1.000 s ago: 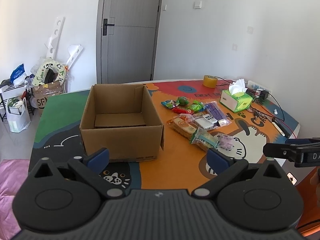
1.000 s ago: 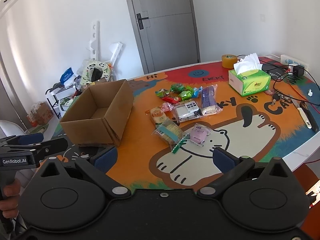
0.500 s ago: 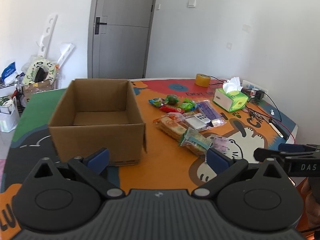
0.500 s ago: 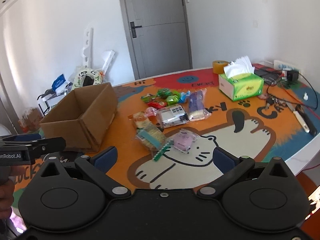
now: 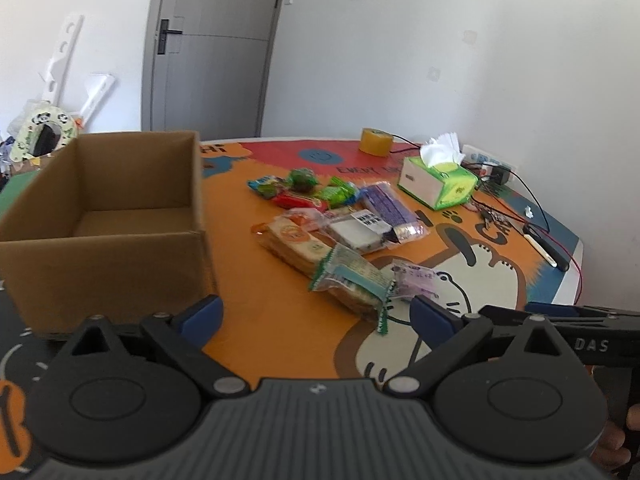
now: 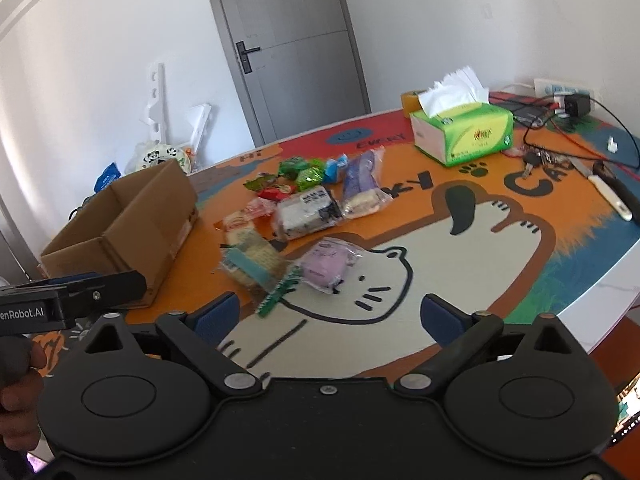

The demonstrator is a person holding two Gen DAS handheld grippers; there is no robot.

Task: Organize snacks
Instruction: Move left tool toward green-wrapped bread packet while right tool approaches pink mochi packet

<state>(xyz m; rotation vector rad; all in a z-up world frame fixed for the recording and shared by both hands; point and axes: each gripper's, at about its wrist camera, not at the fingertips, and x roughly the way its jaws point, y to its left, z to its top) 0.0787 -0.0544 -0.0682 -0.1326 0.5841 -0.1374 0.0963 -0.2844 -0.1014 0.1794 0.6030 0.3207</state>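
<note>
So both grippers are hanging above the near edge of the table (image 6: 592, 300) with nothing in them: the left gripper (image 5: 316, 314) is spread wide, and the right gripper (image 6: 330, 314) is sitting just as wide, jaws released on both

The snacks are lying in a loose pile on the cartoon mat, between the cardboard box (image 5: 120, 216) and the green tissue box (image 6: 464, 132). The cardboard box is looking empty inside, so nothing is sorted yet I'd say

Closest to the right gripper are the pink-purple packet (image 6: 330, 266) and the teal-striped cracker pack (image 6: 254, 264), touching each other at a corner. Behind them the orange biscuit pack (image 5: 298, 240), a clear-wrapped white bar (image 6: 306, 210), a purple pack (image 6: 360, 178) and some little green and red candies (image 6: 298, 178)

All of these are looking like light, crinkly film wrappers, so slippery and soft outside, and I'm guessing the crackers inside are crumbling easily if squeezed hard. I'd be pinching across the narrow body or catching the sealed end flap, gently, since a packet this light is probably sliding away rather than lifting
</note>
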